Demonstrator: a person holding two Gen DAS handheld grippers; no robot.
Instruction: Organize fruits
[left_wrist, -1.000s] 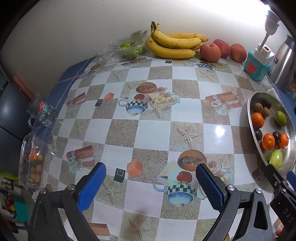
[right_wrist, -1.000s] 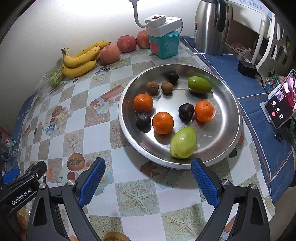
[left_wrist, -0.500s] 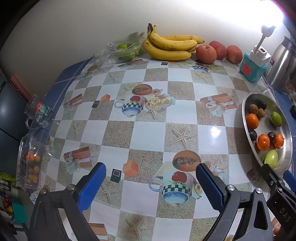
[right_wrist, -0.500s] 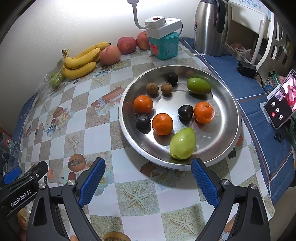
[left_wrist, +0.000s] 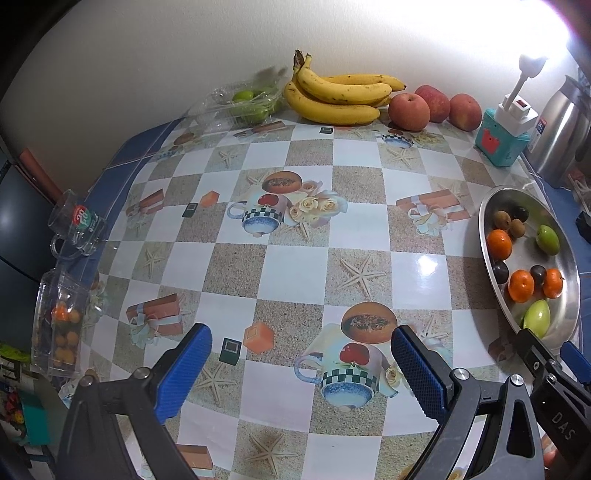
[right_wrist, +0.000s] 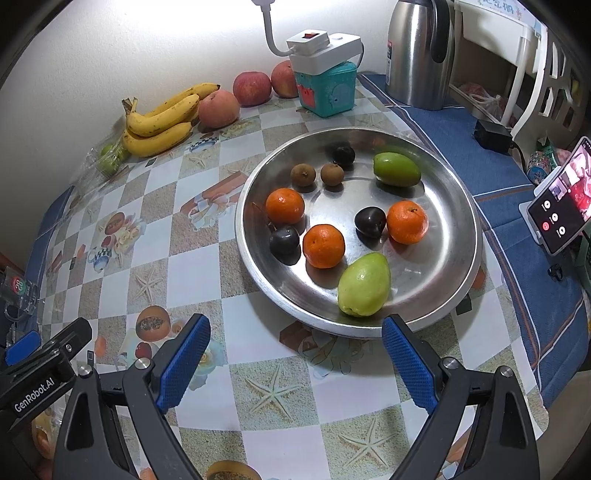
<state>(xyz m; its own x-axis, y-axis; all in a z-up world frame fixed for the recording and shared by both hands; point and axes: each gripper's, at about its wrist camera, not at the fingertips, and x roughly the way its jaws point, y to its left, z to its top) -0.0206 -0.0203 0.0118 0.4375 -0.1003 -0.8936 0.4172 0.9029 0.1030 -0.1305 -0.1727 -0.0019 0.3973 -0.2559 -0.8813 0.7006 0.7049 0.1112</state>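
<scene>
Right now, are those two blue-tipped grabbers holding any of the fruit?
No, nothing is held. The left gripper and right gripper both hang open above the tablecloth; all fruit lies untouched.

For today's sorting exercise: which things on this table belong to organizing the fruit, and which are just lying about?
Belongs to the job:
tray
oranges
green fruits
dark plums
bananas
apples

Lying about:
kettle
power strip
teal box
phone
glass mug

A plain pale wall (left_wrist: 155, 66) fills the upper frame, glaring bright at upper right. The bench (left_wrist: 295, 266) wears a checkered starfish-print cloth; white lattice furniture (right_wrist: 546, 74) stands upper right.
</scene>
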